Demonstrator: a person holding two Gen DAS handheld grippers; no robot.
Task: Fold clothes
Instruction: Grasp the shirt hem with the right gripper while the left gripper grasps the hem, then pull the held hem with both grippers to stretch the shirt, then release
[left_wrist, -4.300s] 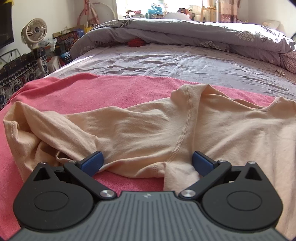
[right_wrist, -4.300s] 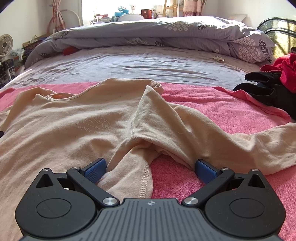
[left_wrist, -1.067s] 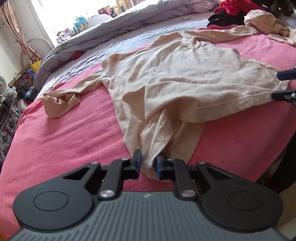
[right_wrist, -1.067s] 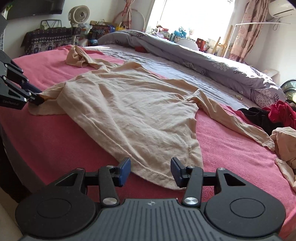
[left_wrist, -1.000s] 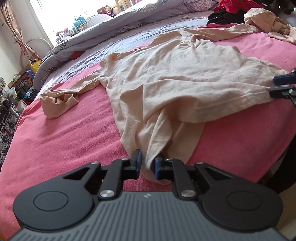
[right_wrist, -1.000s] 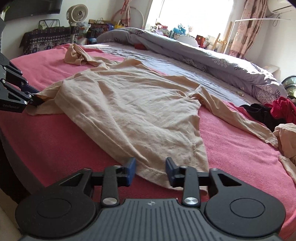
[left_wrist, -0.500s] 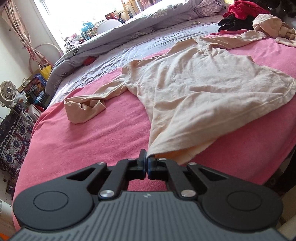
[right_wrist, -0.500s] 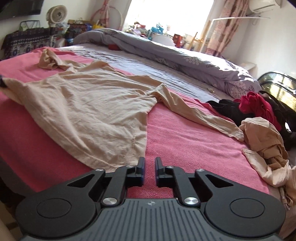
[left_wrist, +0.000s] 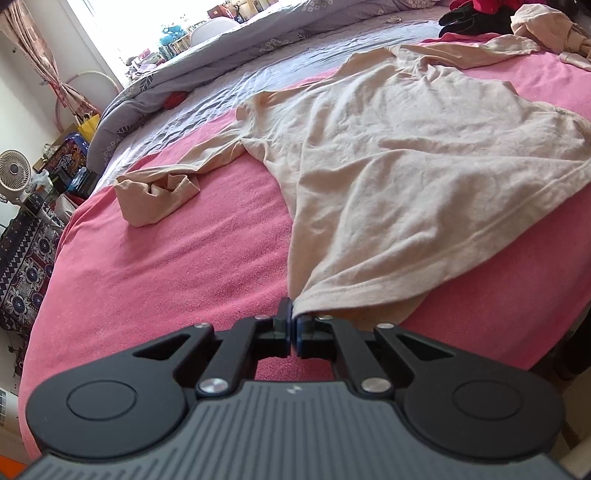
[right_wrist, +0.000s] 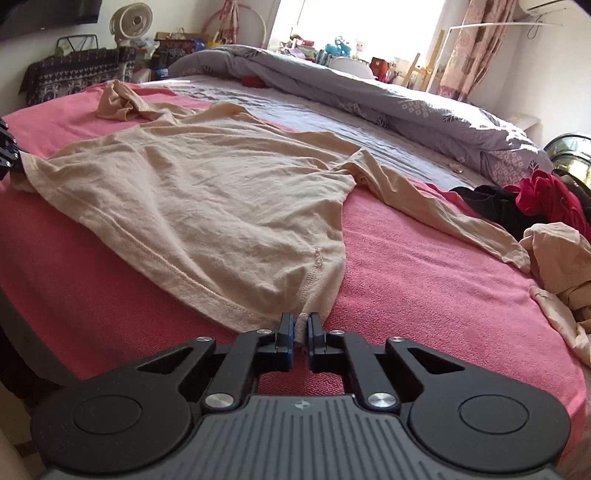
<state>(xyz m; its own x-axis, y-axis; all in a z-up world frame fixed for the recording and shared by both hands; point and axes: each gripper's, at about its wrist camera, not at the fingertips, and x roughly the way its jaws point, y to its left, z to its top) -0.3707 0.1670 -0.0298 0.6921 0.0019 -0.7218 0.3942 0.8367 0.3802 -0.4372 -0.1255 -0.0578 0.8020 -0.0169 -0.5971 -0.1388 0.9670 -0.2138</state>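
Pinching one hem corner of the beige shirt, my left gripper is clamped tight; the shirt spreads toward 1 o'clock across the pink blanket. My right gripper clamps the other hem corner.

A beige long-sleeved shirt lies spread front-down, wrinkled, its hem at six o'clock, one sleeve bunched toward ten o'clock.

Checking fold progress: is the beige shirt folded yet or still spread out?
Spread out, not folded. The beige shirt lies in one layer on the pink blanket, sleeves stretched outward; left tongs and right tongs pinch its hem corners.
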